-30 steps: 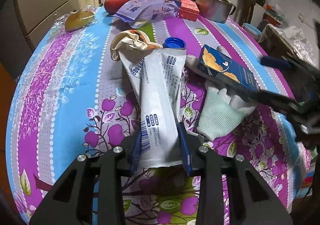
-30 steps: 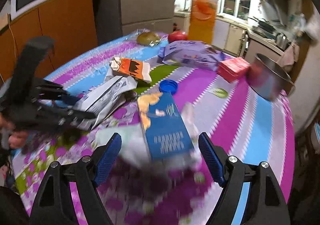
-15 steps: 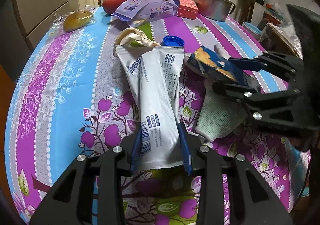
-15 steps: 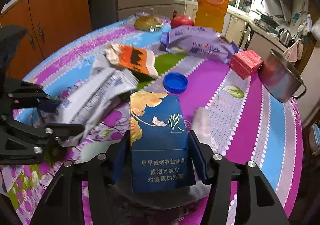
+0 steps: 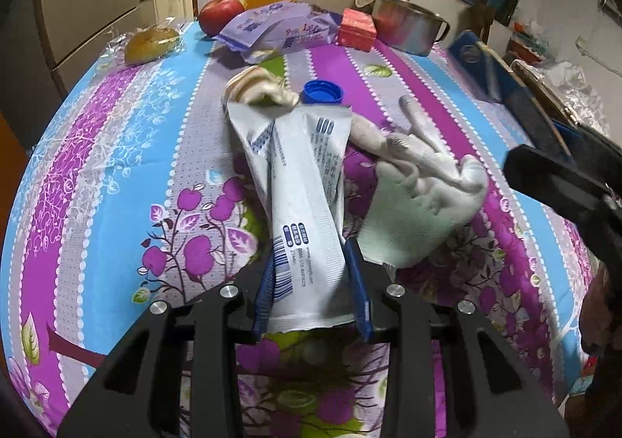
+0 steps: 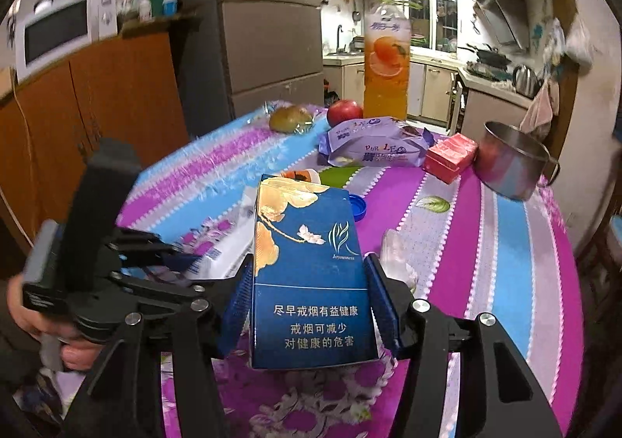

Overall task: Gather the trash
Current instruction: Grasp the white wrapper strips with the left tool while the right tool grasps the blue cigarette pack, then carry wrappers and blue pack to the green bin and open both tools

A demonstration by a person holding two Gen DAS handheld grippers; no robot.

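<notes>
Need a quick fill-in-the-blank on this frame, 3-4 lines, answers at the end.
1. The right gripper is shut on a ______ cigarette box.
2. The left gripper is shut on a white ______.
3. A white ______ lies on the tablecloth just right of that wrapper.
4. The bottle cap past the wrapper's far end is ______ in colour.

Answers: blue; wrapper; glove; blue
</notes>
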